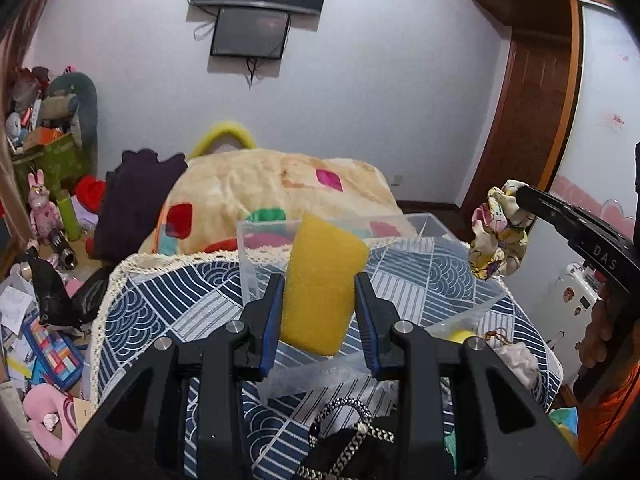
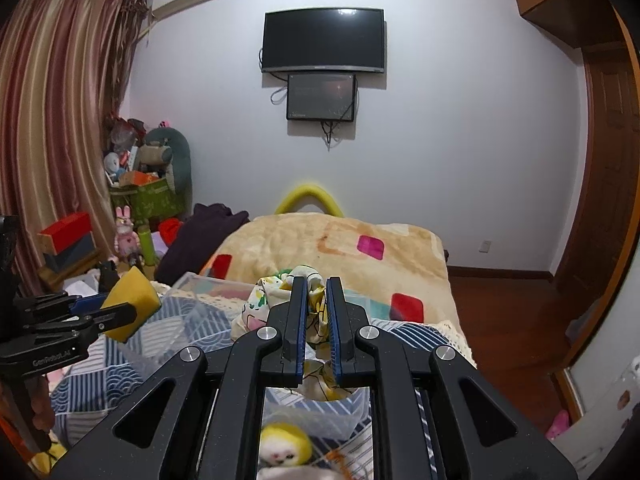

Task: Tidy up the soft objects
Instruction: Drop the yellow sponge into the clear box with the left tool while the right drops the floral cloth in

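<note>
My left gripper (image 1: pixel 320 280) is shut on a yellow sponge (image 1: pixel 322 284) and holds it above a clear plastic bin (image 1: pixel 256 236) on the blue patterned cloth. The sponge (image 2: pixel 130 304) and left gripper (image 2: pixel 120 314) also show at the left of the right wrist view. My right gripper (image 2: pixel 317 284) is shut on a floral fabric scrunchie (image 2: pixel 260 300), held in the air over the bed. In the left wrist view the scrunchie (image 1: pixel 498 236) hangs from the right gripper (image 1: pixel 520 196) at the right.
A blue patterned cloth (image 1: pixel 180 300) covers the near bed, with a cream blanket (image 1: pixel 256 184) beyond. A yellow-hooded plush toy (image 2: pixel 284 446) and a black-and-white cord (image 1: pixel 352 432) lie near. Toys clutter the floor at the left (image 1: pixel 44 336).
</note>
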Motion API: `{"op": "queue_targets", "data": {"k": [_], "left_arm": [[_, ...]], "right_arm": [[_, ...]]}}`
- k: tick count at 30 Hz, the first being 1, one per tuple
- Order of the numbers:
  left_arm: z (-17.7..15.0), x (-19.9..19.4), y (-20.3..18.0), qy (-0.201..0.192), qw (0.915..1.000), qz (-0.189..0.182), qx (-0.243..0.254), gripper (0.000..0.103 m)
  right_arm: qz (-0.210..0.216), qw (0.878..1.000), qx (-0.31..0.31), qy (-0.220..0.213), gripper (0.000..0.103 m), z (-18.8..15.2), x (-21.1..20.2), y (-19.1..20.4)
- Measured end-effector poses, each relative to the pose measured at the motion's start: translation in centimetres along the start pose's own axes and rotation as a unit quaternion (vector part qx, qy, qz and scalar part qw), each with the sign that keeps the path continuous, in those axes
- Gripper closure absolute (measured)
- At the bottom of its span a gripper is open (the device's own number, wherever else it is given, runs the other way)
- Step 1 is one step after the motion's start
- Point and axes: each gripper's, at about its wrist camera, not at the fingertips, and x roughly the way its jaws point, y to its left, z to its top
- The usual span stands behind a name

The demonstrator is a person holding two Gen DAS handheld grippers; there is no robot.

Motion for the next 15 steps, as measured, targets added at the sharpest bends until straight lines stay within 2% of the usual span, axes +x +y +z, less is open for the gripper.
{"op": "queue_targets", "data": {"k": [15], "left_arm": [[-0.8,6.0,-0.9,0.087,0.9944,0.036,0.048,0.069]], "right_arm": [[0.019,0.992,-0.040,0.115,0.094,-2.4,5.6,-0.5]]}}
